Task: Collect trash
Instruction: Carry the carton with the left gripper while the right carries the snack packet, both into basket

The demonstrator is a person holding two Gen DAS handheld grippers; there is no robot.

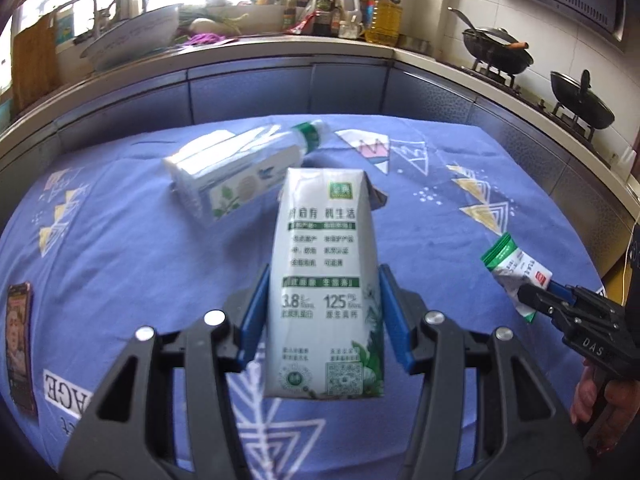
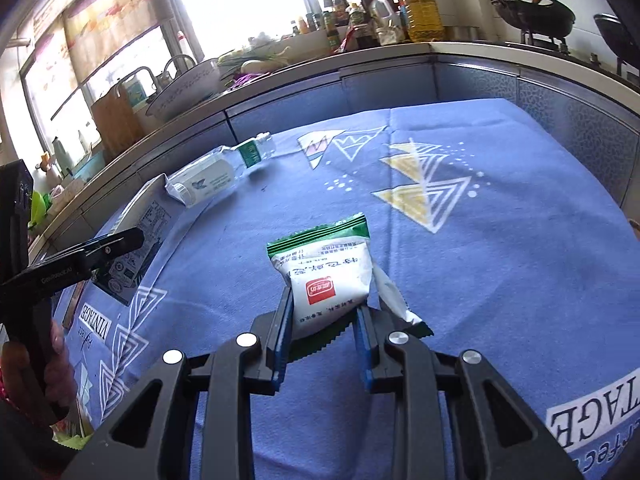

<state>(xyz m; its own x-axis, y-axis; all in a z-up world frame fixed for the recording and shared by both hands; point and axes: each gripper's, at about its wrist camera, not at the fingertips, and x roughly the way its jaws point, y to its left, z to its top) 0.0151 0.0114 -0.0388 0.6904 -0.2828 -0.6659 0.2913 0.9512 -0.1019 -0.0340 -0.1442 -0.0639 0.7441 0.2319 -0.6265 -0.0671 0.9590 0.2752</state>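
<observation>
1. The blue patterned tablecloth [image 1: 120,240] covers the table in front of you; beyond its far edge runs the kitchen counter [image 1: 280,46] with bottles, a basin and two woks.
2. Your left gripper [image 1: 323,300] is pinching the white and green milk carton [image 1: 324,264] by its two narrow sides. Both blue pads press flat against it. The carton stands upright between the jaws, and its bottom edge is clear of the cloth.
3. A second carton [image 1: 224,184] lies on its side on the cloth, far and left of the held one. A clear plastic bottle [image 1: 308,132] with a green label lies just behind it, touching or nearly so.
4. Your right gripper [image 2: 322,332] is pinching the green and white snack wrapper [image 2: 332,272] near its lower end; the wrapper is crumpled and sticks out past the fingertips. In the left wrist view it hangs above the right side of the cloth.
5. A phone [image 1: 18,344] lies flat at the left edge of the cloth.
</observation>
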